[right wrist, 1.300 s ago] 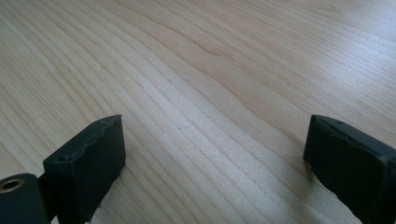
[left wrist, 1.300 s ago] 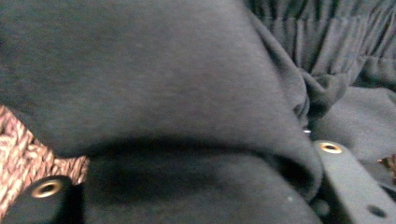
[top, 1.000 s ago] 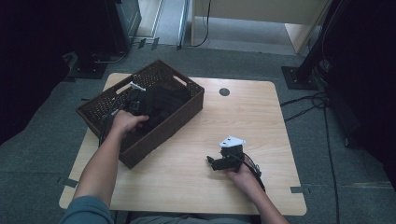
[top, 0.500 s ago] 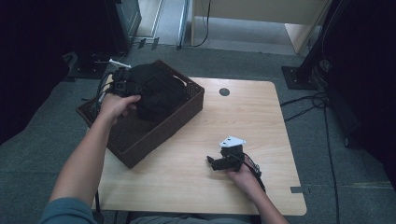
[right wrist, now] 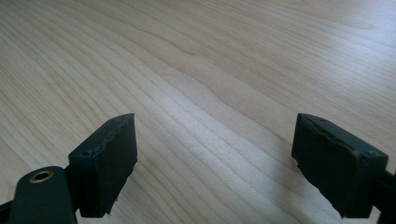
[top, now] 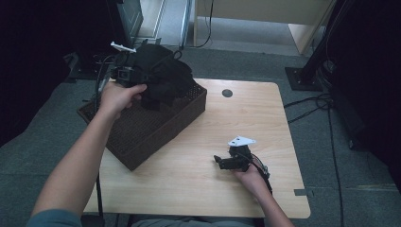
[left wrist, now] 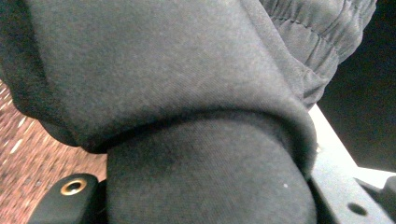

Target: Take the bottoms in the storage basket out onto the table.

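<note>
High view, garment: the left gripper (top: 135,75) at the upper left of the frame grips a bundle of dark clothing (top: 163,78), held clear above the brown basket (top: 142,137)
High view, other hand: the right gripper (top: 221,161) rests low over the table (top: 189,189) at lower right, holding nothing
Left gripper view: dark grey fabric (left wrist: 187,93) bunched thick between the jaws, an elastic cuff at upper right; basket weave at lower left
Right gripper view: jaws stand apart with bare wood (right wrist: 210,70) between them; they have just been closing a little, on nothing
Done: the clothing is out of the basket
Left: judged, setting it down on the table, likely with the free gripper's help
</note>
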`<control>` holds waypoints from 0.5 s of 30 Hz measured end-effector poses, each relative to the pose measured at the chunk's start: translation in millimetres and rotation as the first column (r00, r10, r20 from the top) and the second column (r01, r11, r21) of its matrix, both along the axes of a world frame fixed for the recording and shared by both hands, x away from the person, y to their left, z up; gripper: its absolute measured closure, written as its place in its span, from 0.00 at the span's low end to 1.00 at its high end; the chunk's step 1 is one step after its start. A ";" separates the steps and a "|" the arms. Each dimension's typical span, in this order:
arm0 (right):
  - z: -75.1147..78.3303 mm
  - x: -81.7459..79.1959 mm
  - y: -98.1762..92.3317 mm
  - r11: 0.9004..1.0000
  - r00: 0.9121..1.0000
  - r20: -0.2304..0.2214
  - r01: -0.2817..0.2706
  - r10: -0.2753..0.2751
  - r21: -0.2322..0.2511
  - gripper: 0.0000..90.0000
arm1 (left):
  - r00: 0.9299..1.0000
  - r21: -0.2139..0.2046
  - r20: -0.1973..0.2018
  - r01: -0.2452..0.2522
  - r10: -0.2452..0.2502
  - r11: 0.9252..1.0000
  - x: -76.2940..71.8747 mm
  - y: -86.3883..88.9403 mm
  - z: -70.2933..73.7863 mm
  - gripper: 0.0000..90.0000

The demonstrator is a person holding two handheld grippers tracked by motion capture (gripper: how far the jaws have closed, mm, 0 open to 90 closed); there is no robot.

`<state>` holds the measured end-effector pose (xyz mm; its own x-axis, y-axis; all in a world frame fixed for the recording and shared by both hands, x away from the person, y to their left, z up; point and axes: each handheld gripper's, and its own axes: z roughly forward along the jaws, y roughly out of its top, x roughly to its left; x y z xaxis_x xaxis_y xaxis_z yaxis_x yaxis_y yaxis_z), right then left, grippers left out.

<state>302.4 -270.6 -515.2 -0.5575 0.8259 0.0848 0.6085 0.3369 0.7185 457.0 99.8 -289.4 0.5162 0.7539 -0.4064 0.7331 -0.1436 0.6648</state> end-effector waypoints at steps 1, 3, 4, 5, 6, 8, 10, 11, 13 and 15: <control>1.8 -0.5 -1.8 1.000 1.000 0.005 0.003 -0.003 0.003 0.16 | 1.000 -0.014 0.014 0.027 -0.027 1.000 -6.9 -8.3 6.9 0.71; 5.3 -1.6 -5.4 1.000 1.000 0.008 0.014 -0.015 0.017 0.16 | 0.998 -0.018 0.028 0.055 -0.054 0.998 -14.7 -18.2 12.9 0.71; 5.3 -1.6 -5.4 1.000 1.000 0.008 0.014 -0.015 0.017 0.16 | 0.998 -0.018 0.028 0.055 -0.054 0.998 -14.7 -18.2 12.9 0.71; 7.9 -2.8 -9.5 1.000 1.000 0.009 0.024 -0.024 0.011 0.16 | 0.996 -0.016 0.031 0.082 -0.082 0.996 -22.3 -28.7 16.9 0.71; 9.0 -3.4 -11.3 0.999 0.999 0.007 0.032 -0.032 0.011 0.16 | 0.995 -0.013 0.033 0.095 -0.095 0.995 -25.7 -33.8 18.0 0.70; 9.9 -4.0 -13.2 0.999 0.999 0.010 0.040 -0.040 0.014 0.16 | 0.994 -0.011 0.029 0.107 -0.107 0.994 -28.8 -38.4 18.4 0.70; 12.7 -5.1 -17.9 0.998 0.999 0.011 0.050 -0.051 0.023 0.16 | 0.991 -0.017 0.029 0.130 -0.129 0.991 -35.2 -47.8 17.1 0.70; 16.2 -6.3 -22.1 0.998 0.998 0.019 0.060 -0.061 0.032 0.16 | 0.988 -0.022 0.031 0.151 -0.150 0.988 -41.1 -56.6 13.8 0.70; 19.6 -7.8 -26.3 0.997 0.997 0.028 0.068 -0.069 0.038 0.16 | 0.986 -0.037 0.023 0.168 -0.167 0.985 -47.0 -65.2 8.6 0.70; 22.4 -9.4 -29.9 0.996 0.997 0.032 0.075 -0.076 0.048 0.16 | 0.983 -0.030 0.025 0.184 -0.183 0.983 -53.3 -74.3 1.5 0.70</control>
